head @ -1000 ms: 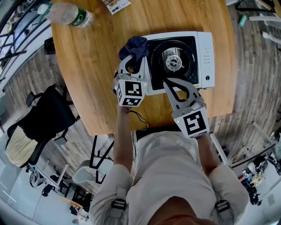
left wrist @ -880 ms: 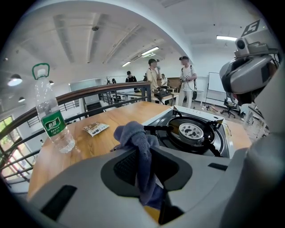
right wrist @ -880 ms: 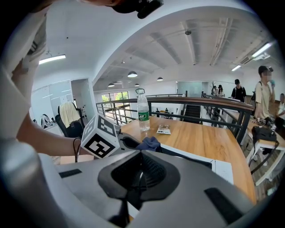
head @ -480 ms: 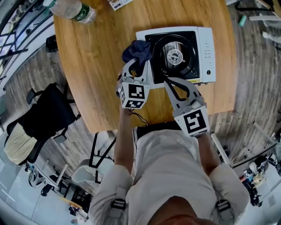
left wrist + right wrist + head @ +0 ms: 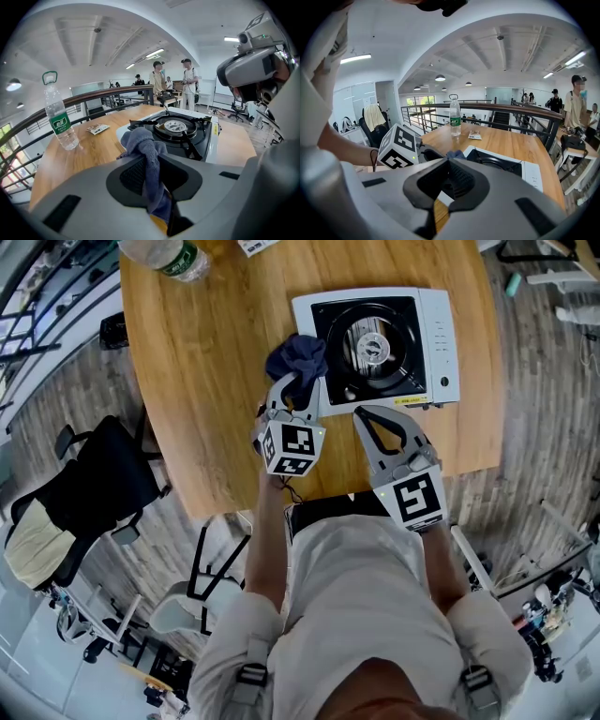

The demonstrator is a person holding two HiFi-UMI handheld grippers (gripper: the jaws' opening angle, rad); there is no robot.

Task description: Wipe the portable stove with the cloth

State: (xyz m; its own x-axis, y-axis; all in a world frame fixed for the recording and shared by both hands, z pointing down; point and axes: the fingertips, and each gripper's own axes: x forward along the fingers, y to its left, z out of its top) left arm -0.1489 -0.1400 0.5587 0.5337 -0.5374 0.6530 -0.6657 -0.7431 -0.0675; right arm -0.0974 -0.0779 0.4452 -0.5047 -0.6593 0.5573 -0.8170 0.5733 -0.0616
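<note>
A white portable stove with a black burner top sits on the round wooden table. My left gripper is shut on a dark blue cloth, which bunches out past the fingertips at the stove's near left corner. In the left gripper view the cloth hangs between the jaws, with the stove just beyond. My right gripper is shut with nothing in it and hovers over the table just in front of the stove's near edge. In the right gripper view the stove lies ahead.
A plastic water bottle lies at the table's far left and stands in the left gripper view. A small packet rests at the far edge. A black chair stands left of the table. Several people stand far off.
Both grippers have drawn back toward the table's near edge. The cloth has come off the stove's left side to its near left corner, and the right gripper has left the stove's near edge.
</note>
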